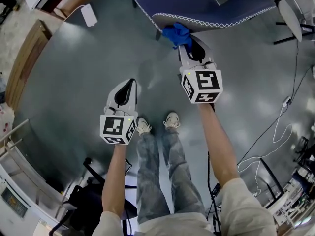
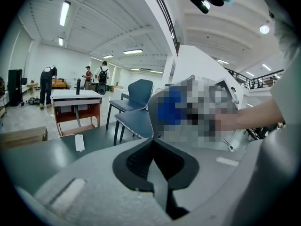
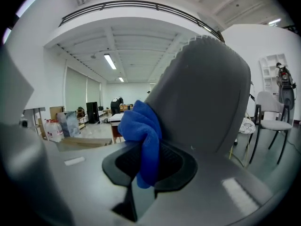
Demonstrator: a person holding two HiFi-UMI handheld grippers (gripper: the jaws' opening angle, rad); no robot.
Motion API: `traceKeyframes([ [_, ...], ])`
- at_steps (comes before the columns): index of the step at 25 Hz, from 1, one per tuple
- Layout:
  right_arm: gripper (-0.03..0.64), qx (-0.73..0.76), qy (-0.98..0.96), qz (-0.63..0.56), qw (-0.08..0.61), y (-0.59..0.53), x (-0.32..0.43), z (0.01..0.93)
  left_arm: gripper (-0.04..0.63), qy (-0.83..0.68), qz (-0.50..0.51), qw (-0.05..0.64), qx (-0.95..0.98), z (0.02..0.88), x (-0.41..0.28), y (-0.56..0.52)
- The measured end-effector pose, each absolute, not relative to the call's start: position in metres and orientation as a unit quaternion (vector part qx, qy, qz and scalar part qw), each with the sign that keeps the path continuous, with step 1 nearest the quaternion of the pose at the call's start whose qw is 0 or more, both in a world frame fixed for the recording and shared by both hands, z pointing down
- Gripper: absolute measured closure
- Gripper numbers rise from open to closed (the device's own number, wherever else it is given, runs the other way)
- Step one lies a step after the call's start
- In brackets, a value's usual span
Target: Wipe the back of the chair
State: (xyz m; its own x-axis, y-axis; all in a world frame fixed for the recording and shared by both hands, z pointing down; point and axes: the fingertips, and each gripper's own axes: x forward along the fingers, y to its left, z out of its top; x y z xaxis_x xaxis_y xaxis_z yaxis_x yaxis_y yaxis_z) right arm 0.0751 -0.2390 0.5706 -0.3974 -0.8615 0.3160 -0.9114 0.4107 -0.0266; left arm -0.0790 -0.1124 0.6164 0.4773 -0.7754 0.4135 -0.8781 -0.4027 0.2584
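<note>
R gripper [image 1: 188,43] has its jaws clamped on a blue cloth [image 1: 177,33]. The cloth is bunched up and pressed vs. the lower edge of the chair back [image 1: 206,4], right at the white zigzag stitching. L gripper [image 1: 129,85] hangs lower, well apart from the chair, over bare grey floor [image 1: 74,68].

Writing: only the b/w square patterns on both marker cubes. Other print is too small or blurred to read.

R gripper view: the cloth [image 3: 141,126] sticks up from between the jaws of the R gripper [image 3: 148,147], w/ a tail hanging below the pads. The chair back [image 3: 207,93] fills the frame, its rear face grey, and the cloth touches its left side. Only this view shows a white chair [image 3: 273,117] at far right and bottles [image 3: 51,128] at left.

L gripper view: L gripper [image 2: 153,142] has jaws pressed together, nothing between them. Only here: a 2nd blue chair [image 2: 139,91], a desk [image 2: 75,98] and people standing far back by the wall. The R gripper area is mosaic-covered.

Head view alone shows the person's legs, white shoes [image 1: 157,123] and a white cable [image 1: 275,136] looping over the floor.
</note>
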Motion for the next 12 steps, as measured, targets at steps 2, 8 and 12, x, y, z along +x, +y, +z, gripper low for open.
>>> traceKeyframes([
  [2,0.551,0.534,-0.829,0.104,0.13,-0.242,0.076,0.578,0.594,-0.499,0.112,0.226,0.829,0.617,-0.079,-0.114],
  [8,0.551,0.531,-0.824,0.131,0.149,-0.247,0.071,0.606,0.594,-0.497,0.114,0.231,0.829,0.622,-0.081,-0.114],
  [12,0.551,0.527,-0.82,0.144,0.172,-0.252,0.068,0.629,0.594,-0.503,0.106,0.233,0.826,0.621,-0.083,-0.12],
])
